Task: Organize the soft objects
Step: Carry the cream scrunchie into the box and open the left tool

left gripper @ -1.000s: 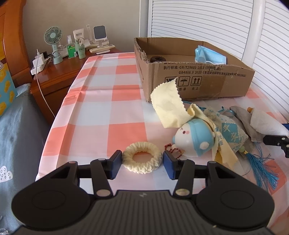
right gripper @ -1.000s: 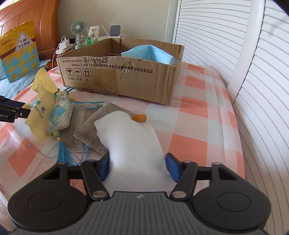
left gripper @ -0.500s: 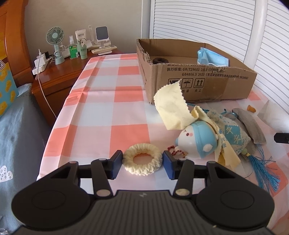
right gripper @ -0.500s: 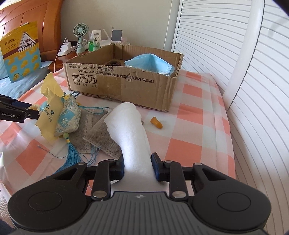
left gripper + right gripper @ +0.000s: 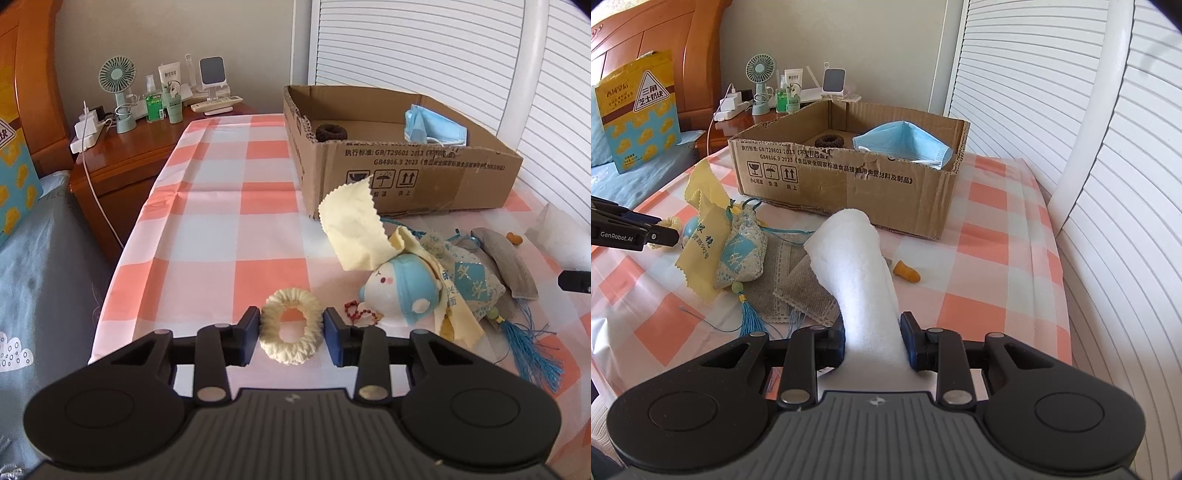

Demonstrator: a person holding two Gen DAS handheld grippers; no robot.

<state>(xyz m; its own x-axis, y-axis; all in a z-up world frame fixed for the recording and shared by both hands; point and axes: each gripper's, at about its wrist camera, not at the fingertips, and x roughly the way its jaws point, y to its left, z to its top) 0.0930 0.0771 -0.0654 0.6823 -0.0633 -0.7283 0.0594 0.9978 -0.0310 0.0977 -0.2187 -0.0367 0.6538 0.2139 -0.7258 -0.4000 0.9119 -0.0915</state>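
Note:
A cream knitted scrunchie (image 5: 291,301) lies on the checked tablecloth (image 5: 221,236). My left gripper (image 5: 291,325) is closing, and its pads squeeze the ring into an oval. My right gripper (image 5: 873,338) is shut on a white towel (image 5: 857,258), which stands up bunched between the jaws. Ahead is an open cardboard box (image 5: 406,181) (image 5: 849,177) holding a blue face mask (image 5: 905,142) and a dark scrunchie (image 5: 829,140). Between the grippers lie a yellow cloth (image 5: 354,225), a blue-and-white plush doll (image 5: 402,291), a tasselled sachet (image 5: 740,254) and grey cloths (image 5: 798,284).
A small orange piece (image 5: 907,275) lies right of the towel, and red beads (image 5: 360,312) lie beside the doll. A wooden nightstand (image 5: 122,162) with a fan and bottles stands at the back left. White shutters (image 5: 1108,184) and a post close the right side.
The left jaws narrowed and pressed the round scrunchie into an oval. The right jaws closed on the flat white towel and bunched it upright, uncovering the orange piece.

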